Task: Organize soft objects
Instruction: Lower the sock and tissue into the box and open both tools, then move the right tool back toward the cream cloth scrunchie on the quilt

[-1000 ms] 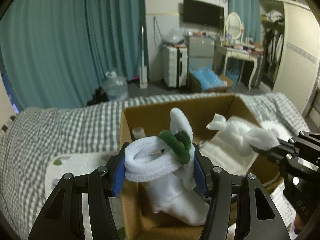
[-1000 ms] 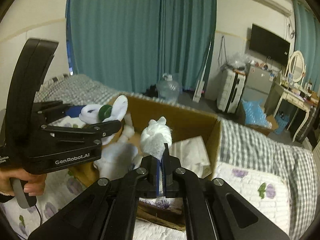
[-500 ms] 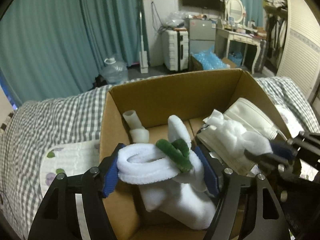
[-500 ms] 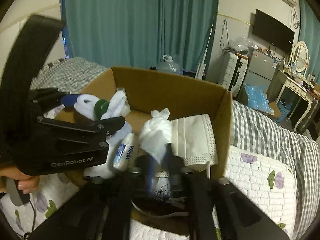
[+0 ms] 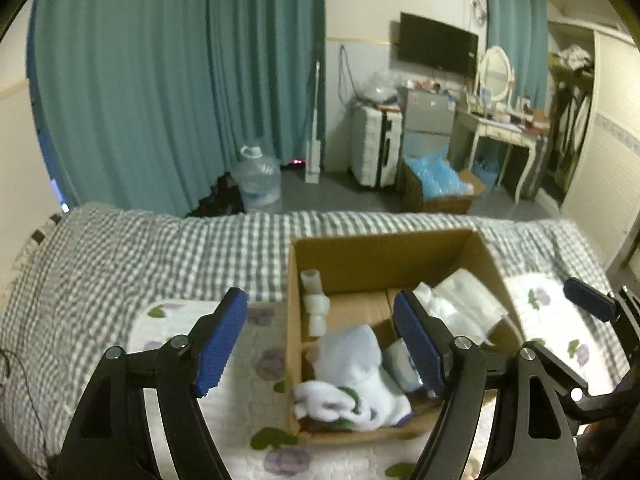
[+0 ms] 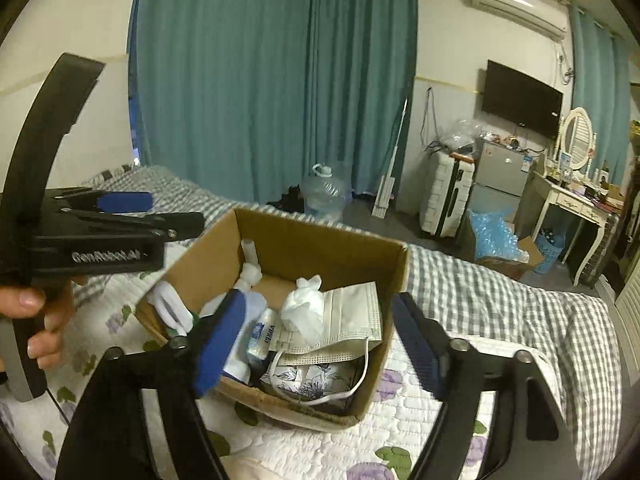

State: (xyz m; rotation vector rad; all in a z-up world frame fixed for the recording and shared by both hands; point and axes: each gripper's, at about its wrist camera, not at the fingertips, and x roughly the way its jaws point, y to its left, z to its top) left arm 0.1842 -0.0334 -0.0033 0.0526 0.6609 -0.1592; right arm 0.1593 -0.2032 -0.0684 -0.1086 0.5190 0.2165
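A brown cardboard box (image 5: 384,252) (image 6: 320,248) stands on the bed. In it lie a white sock bundle with a green band (image 5: 352,384), a knotted white cloth wad (image 6: 304,312), face masks (image 6: 352,320) and a small tissue pack (image 6: 260,336). My left gripper (image 5: 320,344) is open and empty, above and in front of the box. It also shows at the left of the right wrist view (image 6: 120,216). My right gripper (image 6: 316,344) is open and empty over the box's near side.
The box sits on a white floral quilt (image 6: 400,432) over a grey checked bedspread (image 5: 140,248). Beyond the bed are teal curtains (image 5: 160,80), a water jug (image 5: 256,176), a suitcase (image 5: 376,144) and a dressing table (image 5: 504,128).
Both grippers opened and let go: the sock bundle and the white cloth wad now lie in the box. Both grippers have pulled back and up from the box.
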